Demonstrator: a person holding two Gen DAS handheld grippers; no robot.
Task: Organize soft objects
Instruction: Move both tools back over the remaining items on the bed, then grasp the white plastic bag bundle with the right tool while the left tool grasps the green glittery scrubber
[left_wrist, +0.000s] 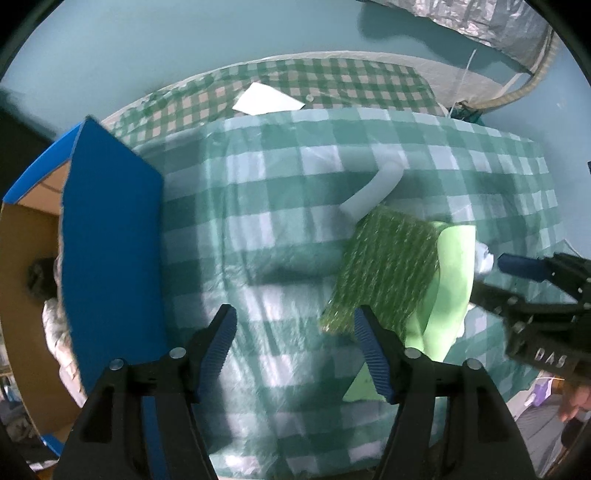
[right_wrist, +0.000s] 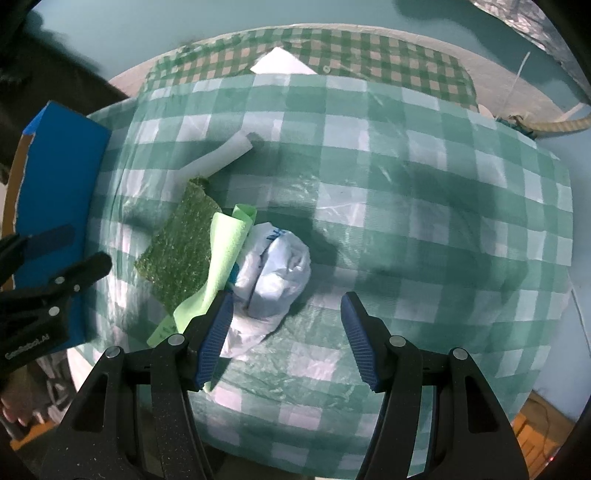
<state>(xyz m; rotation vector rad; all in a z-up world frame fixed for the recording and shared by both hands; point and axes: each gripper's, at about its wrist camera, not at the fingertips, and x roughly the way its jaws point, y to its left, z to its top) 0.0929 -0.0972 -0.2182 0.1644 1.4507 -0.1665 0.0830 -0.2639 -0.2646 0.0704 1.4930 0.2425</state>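
A dark green scouring pad (right_wrist: 177, 243) lies on the checked tablecloth (right_wrist: 406, 206), with a light green cloth (right_wrist: 225, 243) folded over its right edge and a crumpled white plastic bag (right_wrist: 275, 273) beside that. A white foam tube (right_wrist: 218, 155) lies behind them. The pad (left_wrist: 384, 266), green cloth (left_wrist: 448, 288) and tube (left_wrist: 373, 192) also show in the left wrist view. My right gripper (right_wrist: 288, 339) is open, its left finger next to the bag. My left gripper (left_wrist: 295, 347) is open and empty, just left of the pad.
A cardboard box with a blue flap (left_wrist: 110, 251) stands at the table's left edge; it holds white stuff inside. A second, small-checked cloth with a white sheet of paper (left_wrist: 266, 99) lies at the back. A silver cover (left_wrist: 480, 22) hangs at the top right.
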